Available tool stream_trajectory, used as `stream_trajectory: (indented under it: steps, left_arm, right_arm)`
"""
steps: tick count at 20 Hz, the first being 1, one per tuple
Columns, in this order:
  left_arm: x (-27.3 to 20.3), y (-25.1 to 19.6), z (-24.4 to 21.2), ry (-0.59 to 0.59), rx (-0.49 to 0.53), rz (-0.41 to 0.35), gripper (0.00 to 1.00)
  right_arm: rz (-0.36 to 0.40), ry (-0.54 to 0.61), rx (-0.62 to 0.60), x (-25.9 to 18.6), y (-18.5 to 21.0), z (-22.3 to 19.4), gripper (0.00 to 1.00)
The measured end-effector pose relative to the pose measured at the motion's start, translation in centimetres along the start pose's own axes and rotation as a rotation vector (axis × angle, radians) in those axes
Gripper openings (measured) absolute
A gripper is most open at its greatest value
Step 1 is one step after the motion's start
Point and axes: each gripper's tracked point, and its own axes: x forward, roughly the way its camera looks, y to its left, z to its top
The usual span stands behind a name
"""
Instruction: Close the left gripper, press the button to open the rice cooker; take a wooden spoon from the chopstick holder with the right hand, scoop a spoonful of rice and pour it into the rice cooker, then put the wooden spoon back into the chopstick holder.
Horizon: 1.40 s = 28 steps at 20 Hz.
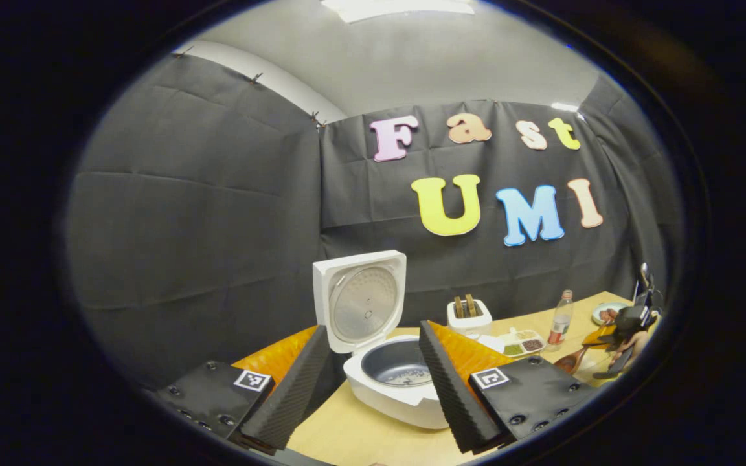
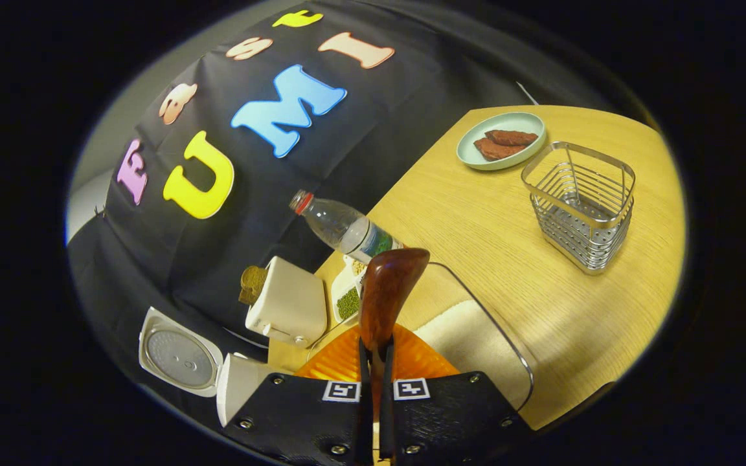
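Right now my right gripper (image 2: 376,362) is clamped narrow on the handle of one wooden spoon (image 2: 386,291), its bowl tilted up over a clear container of rice (image 2: 476,343). My left gripper (image 1: 373,382) hangs level with its jaws spread wide, framing one white rice cooker (image 1: 399,382), lid up, a few grains in the pot. Beyond stand one toaster (image 2: 285,304), one water bottle (image 2: 344,230), one wire chopstick holder (image 2: 580,207), and one plate (image 2: 502,152) with two brown pieces.
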Motion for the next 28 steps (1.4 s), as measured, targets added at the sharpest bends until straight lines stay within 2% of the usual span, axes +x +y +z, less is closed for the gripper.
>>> stream_trajectory:
  steps: [1, 4, 9, 14, 19, 28]
  left_arm:
    - [0.0, -0.1, 0.2, -0.003, 0.004, -0.003, 0.99]
    - [-0.1, -0.6, 0.7, -0.018, 0.011, -0.009, 0.98]
    - [-0.1, -0.9, 0.5, -0.025, -0.031, -0.017, 0.98]
    - [-0.1, 0.7, -0.3, -0.025, -0.056, 0.005, 0.98]
    - [-0.3, 4.1, -1.6, -0.002, -0.094, 0.064, 0.98]
    - [-3.5, 11.5, -3.2, 0.013, -0.075, 0.218, 0.99]
  right_arm:
    - [0.01, -0.002, 0.034, -0.2, 0.3, 0.5, 0.04]
    - [0.075, 0.009, 0.136, -1.0, 2.3, 1.6, 0.05]
    - [0.197, 0.068, 0.27, -2.3, 7.3, 2.1, 0.04]
    - [0.277, 0.107, 0.205, -2.7, 13.9, 1.1, 0.04]
    - [0.368, 0.158, 0.151, -2.1, 20.7, -1.3, 0.04]
    - [0.453, 0.253, -0.004, -0.5, 29.5, -9.5, 0.04]
